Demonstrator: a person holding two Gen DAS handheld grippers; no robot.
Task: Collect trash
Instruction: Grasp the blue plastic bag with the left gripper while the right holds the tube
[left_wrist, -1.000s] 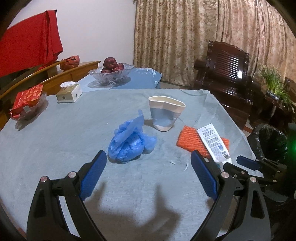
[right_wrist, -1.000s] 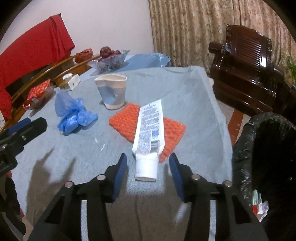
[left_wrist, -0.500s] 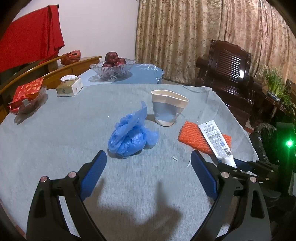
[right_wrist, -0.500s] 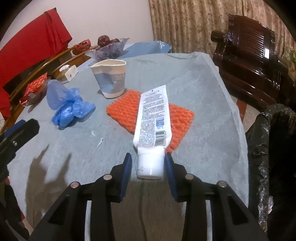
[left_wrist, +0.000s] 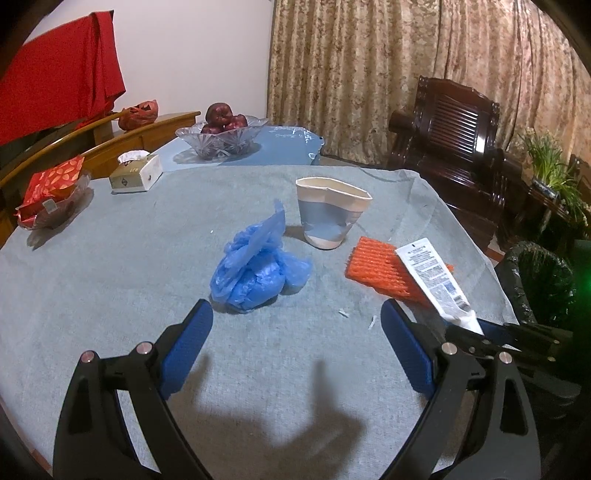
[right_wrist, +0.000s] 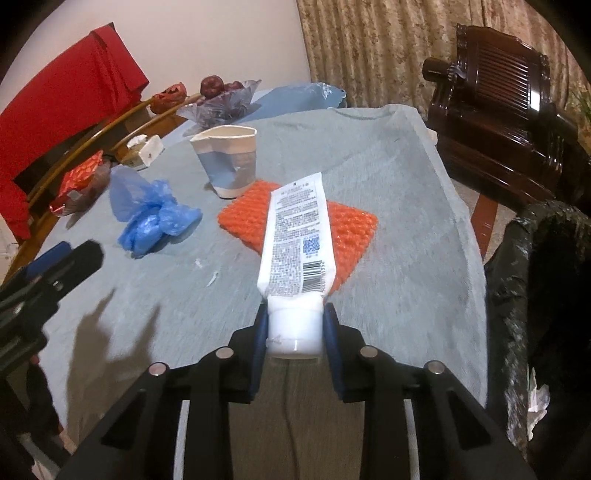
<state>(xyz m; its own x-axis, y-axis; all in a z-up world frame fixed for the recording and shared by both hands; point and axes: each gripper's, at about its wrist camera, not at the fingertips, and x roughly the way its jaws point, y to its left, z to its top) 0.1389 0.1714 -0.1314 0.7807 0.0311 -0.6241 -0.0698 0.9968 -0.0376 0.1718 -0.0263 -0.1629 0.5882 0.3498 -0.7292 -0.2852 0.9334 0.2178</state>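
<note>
A white tube (right_wrist: 295, 236) lies across an orange mesh pad (right_wrist: 351, 229) on the grey tablecloth. My right gripper (right_wrist: 295, 317) has its jaws closing, and both blue pads touch the sides of the tube's cap. In the left wrist view the same tube (left_wrist: 432, 273) runs to the right gripper's tips (left_wrist: 480, 332). My left gripper (left_wrist: 295, 314) stands wide open above bare cloth, just short of a crumpled blue plastic bag (left_wrist: 255, 269). Behind the bag stands a dented paper cup (left_wrist: 328, 214). The bag (right_wrist: 155, 218) and the cup (right_wrist: 229, 162) also show in the right wrist view.
A black-lined bin (right_wrist: 546, 295) stands off the table's right edge with scraps inside. At the far side are a glass fruit bowl (left_wrist: 221, 136), a tissue box (left_wrist: 136, 173) and a dish with a red packet (left_wrist: 51, 188). A dark wooden chair (left_wrist: 454, 125) stands beyond the table.
The right jaws have narrowed from standing apart beside the tube's cap to touching it on both sides. The left gripper has stayed open and nearly still.
</note>
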